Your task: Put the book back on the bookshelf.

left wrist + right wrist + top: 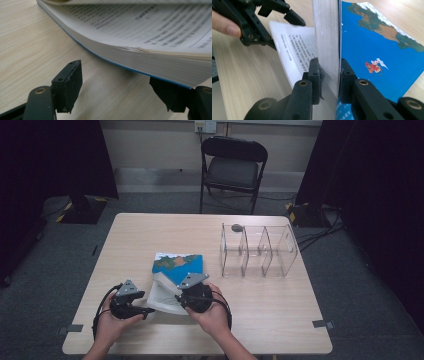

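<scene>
The right gripper [329, 77] has its jaws clamped on a thick wad of pages plus the blue cover of the book [172, 275], holding that part up on edge. The left gripper [120, 87] has its jaws apart around the lower corner of the page block lying on the table [150, 227], not pressing it as far as I can see. The book sits near the front edge, with a clear divided organiser [257, 251] well off to the right.

Black gripper [150, 310], grey triangular plate
</scene>
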